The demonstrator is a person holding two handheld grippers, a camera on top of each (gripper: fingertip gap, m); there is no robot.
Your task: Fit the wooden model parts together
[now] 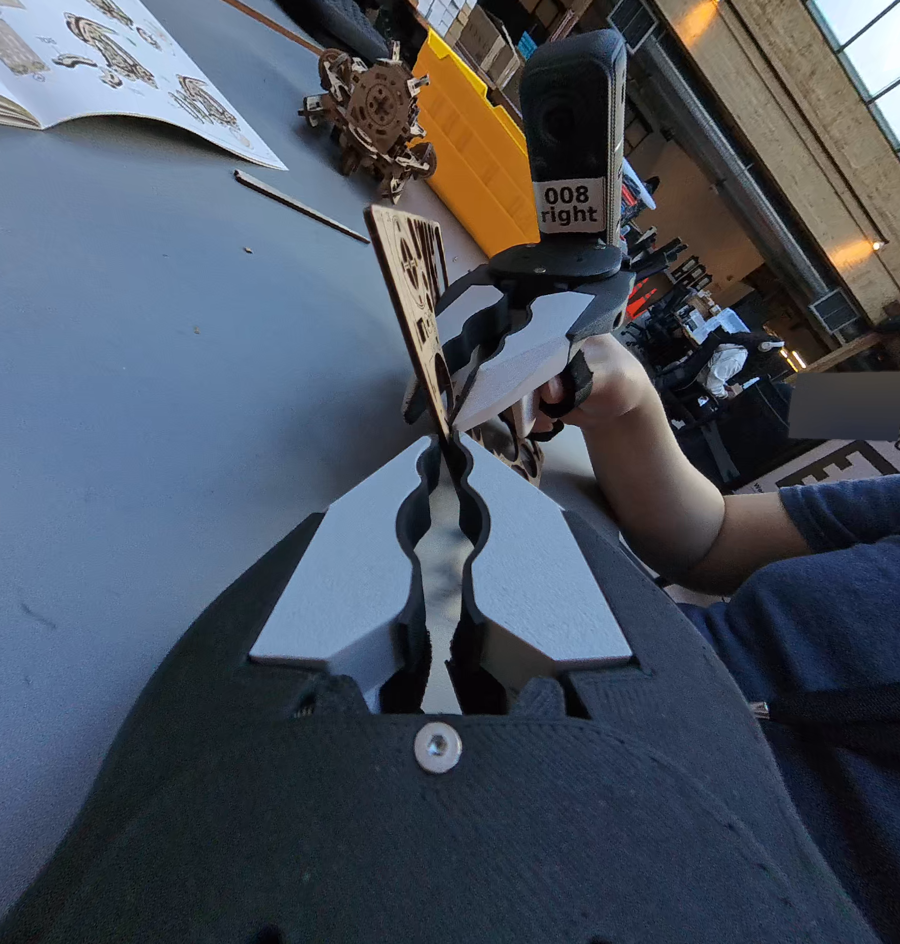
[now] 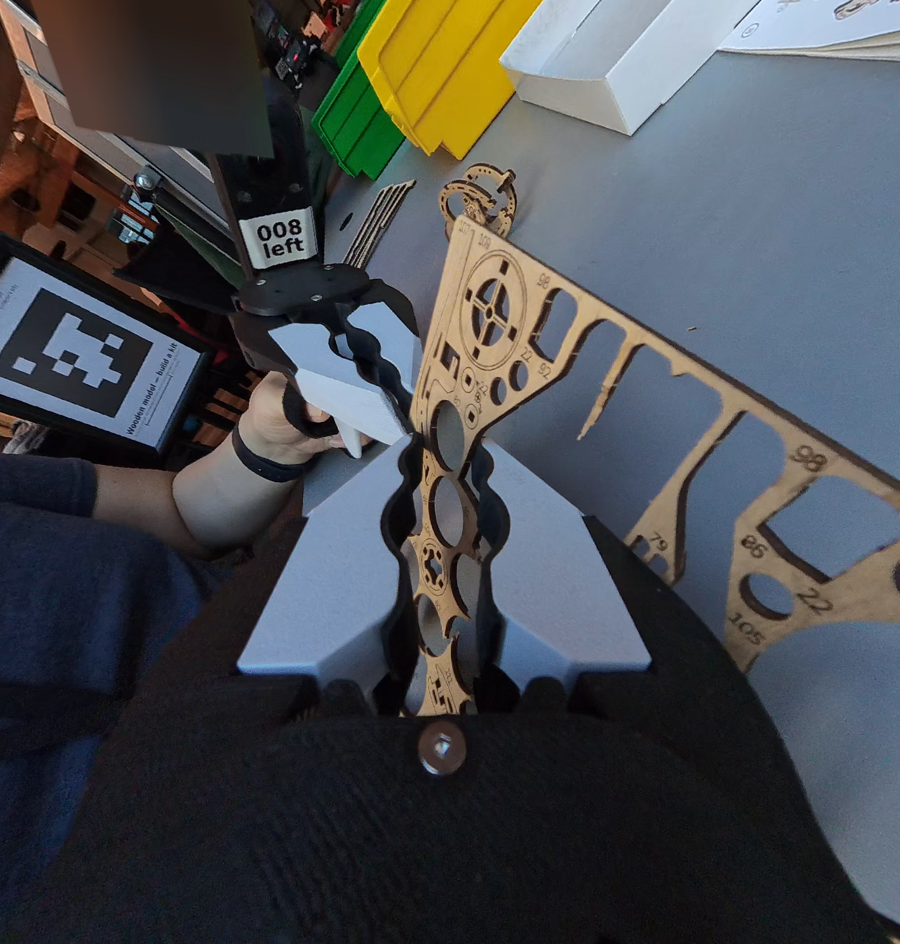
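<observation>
The sheet (image 2: pixel 493 327), a thin laser-cut plywood panel with many parts already punched out, stands on edge above the grey table (image 2: pixel 744 214), tilted, with both grippers on it. The right gripper (image 2: pixel 445 454) has its jaws pressed onto the sheet's narrow perforated strip, which runs down between its fingers (image 2: pixel 335 572) toward the camera. The left gripper (image 1: pixel 445 444) meets the same sheet from the other side, its tips pinched on the sheet's edge; in its own view the sheet (image 1: pixel 412 286) shows nearly edge-on. The two grippers' tips sit just beside each other at the sheet. A bare hand (image 1: pixel 606 378) grips each handle, with dark blue sleeves behind.

Beyond the sheet's top corner lies a small ring-shaped wooden part (image 2: pixel 481 196) on the table, and beside that a few thin wooden strips (image 2: pixel 381 219). Farther from the sheet stand a yellow bin (image 2: pixel 437 71) and a green bin (image 2: pixel 356 127), then a white box (image 2: pixel 616 71). In the left view, past the sheet, a half-built wooden model (image 1: pixel 371 112) sits against the yellow bin, a loose wooden stick (image 1: pixel 299 204) lies nearer, and an open instruction booklet (image 1: pixel 105 66) lies well apart from the sheet. A framed marker card (image 2: pixel 80 347) stands off the table's edge, behind the left gripper
</observation>
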